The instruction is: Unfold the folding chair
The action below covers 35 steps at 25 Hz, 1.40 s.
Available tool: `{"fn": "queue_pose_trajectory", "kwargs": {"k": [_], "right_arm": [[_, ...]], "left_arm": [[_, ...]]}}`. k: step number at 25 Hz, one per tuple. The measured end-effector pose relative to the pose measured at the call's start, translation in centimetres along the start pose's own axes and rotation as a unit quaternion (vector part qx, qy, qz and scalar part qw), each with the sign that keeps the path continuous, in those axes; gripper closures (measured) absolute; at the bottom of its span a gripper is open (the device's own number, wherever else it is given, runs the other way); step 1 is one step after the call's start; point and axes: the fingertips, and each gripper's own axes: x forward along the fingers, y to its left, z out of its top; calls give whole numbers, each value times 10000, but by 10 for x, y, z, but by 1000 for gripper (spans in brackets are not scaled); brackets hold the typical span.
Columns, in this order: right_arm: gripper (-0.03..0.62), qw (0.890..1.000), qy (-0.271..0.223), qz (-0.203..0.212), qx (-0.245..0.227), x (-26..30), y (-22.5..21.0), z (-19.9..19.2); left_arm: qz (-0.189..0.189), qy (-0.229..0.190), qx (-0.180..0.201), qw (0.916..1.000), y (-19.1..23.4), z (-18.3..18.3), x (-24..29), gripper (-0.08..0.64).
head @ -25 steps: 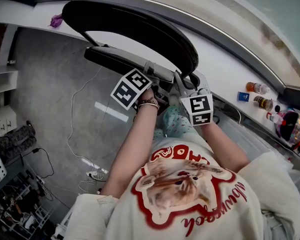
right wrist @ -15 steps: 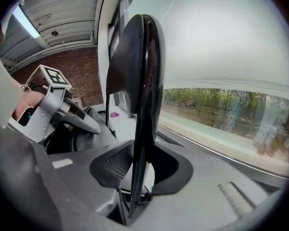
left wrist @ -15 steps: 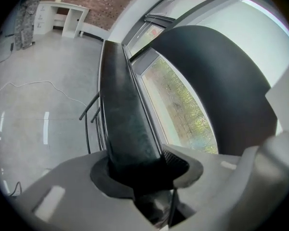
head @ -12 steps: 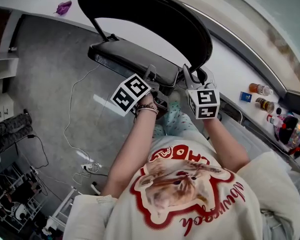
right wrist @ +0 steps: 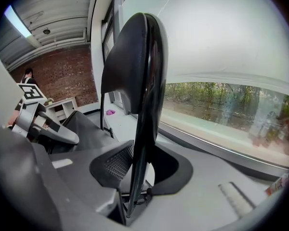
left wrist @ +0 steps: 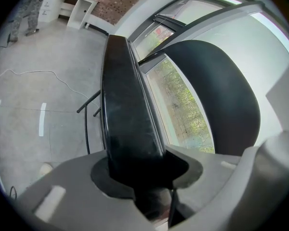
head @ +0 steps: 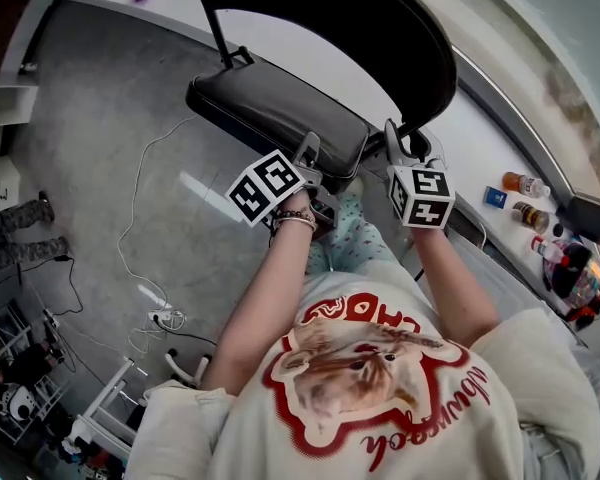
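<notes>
From above, the black folding chair (head: pixel 310 78) stands on the grey floor (head: pixel 110 188), with the left gripper (head: pixel 310 160) and right gripper (head: pixel 405 145) at its near edge. In the left gripper view, the jaws seem clamped on the padded seat (left wrist: pixel 127 124). In the right gripper view, the jaws pinch the backrest (right wrist: pixel 139 71) edge-on.

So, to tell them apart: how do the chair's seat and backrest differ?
The seat is a thick padded slab, clamped in the left tool; the backrest is a thin curved shell, clamped in the right tool. The backrest rises above the seat. Both are black.
</notes>
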Motion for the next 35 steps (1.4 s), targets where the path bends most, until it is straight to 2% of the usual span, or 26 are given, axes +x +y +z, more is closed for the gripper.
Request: {"fn": "queue_pose_trajectory", "kwargs": {"k": [5,15,23,27,35], "right_arm": [[465,9999,33,-97,138,0,0,-5],[466,9984,-168,-358,407,3,-1,-11],[465,9968,-158,-561,544,19,1,-24],[465,9952,-218,-709,645,21,-3,-30],[465,9924,-206,-984,704,31,-8,-50]], "left_arm": [[-224,119,-9,9997,15,-8,-9,379],[-649,78,-117,9978,43,-16,-24,379],[-884,194,-567,9943,91,-21,-30,379],[-1089,228,-648,9917,106,-29,-35,379],[-1561,458,-1027,9813,155,-48,-39,376]]}}
